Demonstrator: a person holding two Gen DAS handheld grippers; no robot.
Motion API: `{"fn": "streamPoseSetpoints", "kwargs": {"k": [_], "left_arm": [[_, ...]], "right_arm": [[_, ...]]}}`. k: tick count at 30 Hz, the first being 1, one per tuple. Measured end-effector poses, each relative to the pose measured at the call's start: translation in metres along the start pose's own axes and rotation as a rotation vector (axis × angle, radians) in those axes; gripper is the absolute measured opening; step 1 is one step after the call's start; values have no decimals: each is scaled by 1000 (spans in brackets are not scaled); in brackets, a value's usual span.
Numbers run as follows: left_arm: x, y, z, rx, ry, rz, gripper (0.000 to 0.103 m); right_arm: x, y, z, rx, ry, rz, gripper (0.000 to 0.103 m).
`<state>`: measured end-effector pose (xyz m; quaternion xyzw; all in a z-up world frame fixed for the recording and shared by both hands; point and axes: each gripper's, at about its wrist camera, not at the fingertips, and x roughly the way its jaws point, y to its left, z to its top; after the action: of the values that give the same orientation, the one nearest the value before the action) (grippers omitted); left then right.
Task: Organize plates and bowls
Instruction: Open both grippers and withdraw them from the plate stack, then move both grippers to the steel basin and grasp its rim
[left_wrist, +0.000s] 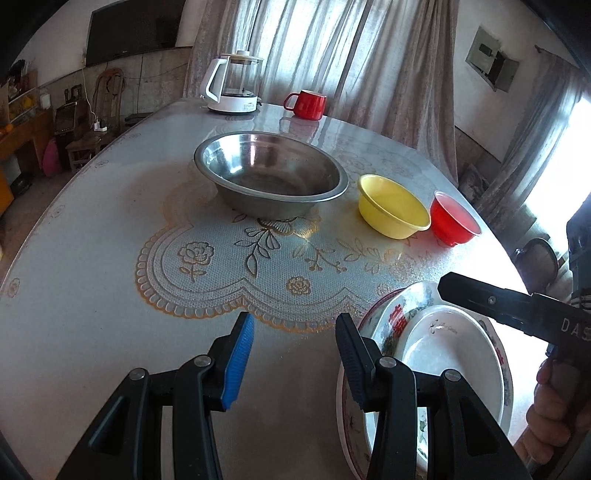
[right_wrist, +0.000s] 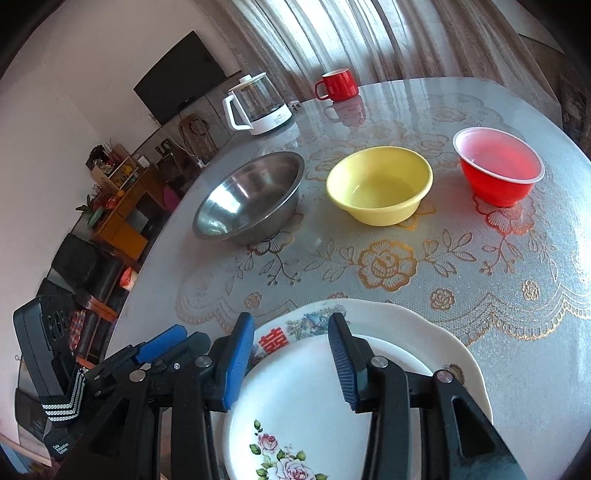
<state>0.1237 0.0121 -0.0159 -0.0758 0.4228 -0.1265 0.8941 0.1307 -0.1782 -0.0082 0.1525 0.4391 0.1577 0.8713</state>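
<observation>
Hovering over the near table (right_wrist: 535, 369) edge, both grippers hold nothing. Left gripper (left_wrist: 295, 363): jaws partly apart, blue pads bare, only tablecloth between them; its right finger (left_wrist: 356, 363) overlaps the plate stack's rim in the picture, contact cannot be judged. Right gripper (right_wrist: 291, 363): jaws partly apart above the stack, nothing clamped. A hand (left_wrist: 554, 417) grips its handle at the frame edge.

Plates, nearest: a small white plate (right_wrist: 295, 413) with a rose print lies on a larger scalloped plate (right_wrist: 436, 332) bearing red characters and a painted border. Stack sits at the near edge, flat.

Mid table, in a rough row: steel bowl (right_wrist: 247, 199) at left, yellow bowl (right_wrist: 380, 188) in the middle, red bowl (right_wrist: 498, 166) at right. All upright, separate, none nested. Yellow and red stand close together; whether they touch cannot be told.

Far edge: glass kettle (right_wrist: 258, 107) with white handle and base, and a red mug (right_wrist: 338, 85), apart from each other. Curtains (left_wrist: 351, 62) hang behind.
</observation>
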Motion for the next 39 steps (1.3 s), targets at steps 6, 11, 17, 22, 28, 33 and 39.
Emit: {"fn": "streamPoseSetpoints", "kwargs": {"k": [6, 11, 17, 22, 28, 33, 39], "left_arm": [[0, 1, 3, 2, -5, 22, 47], [1, 2, 5, 6, -9, 45, 47], [8, 7, 9, 1, 7, 71, 47], [13, 12, 12, -8, 19, 86, 47], [23, 25, 21, -47, 33, 101, 47], [26, 44, 36, -96, 29, 80, 47], [28, 65, 61, -135, -19, 69, 47]], "right_arm": [[4, 0, 7, -9, 5, -17, 42], [9, -1, 10, -4, 17, -18, 42], [16, -5, 14, 14, 31, -31, 42], [19, -13, 18, 33, 43, -44, 42], [25, -16, 27, 43, 54, -31, 42], [37, -10, 38, 40, 64, -10, 39], [55, 2, 53, 35, 64, 13, 38]]}}
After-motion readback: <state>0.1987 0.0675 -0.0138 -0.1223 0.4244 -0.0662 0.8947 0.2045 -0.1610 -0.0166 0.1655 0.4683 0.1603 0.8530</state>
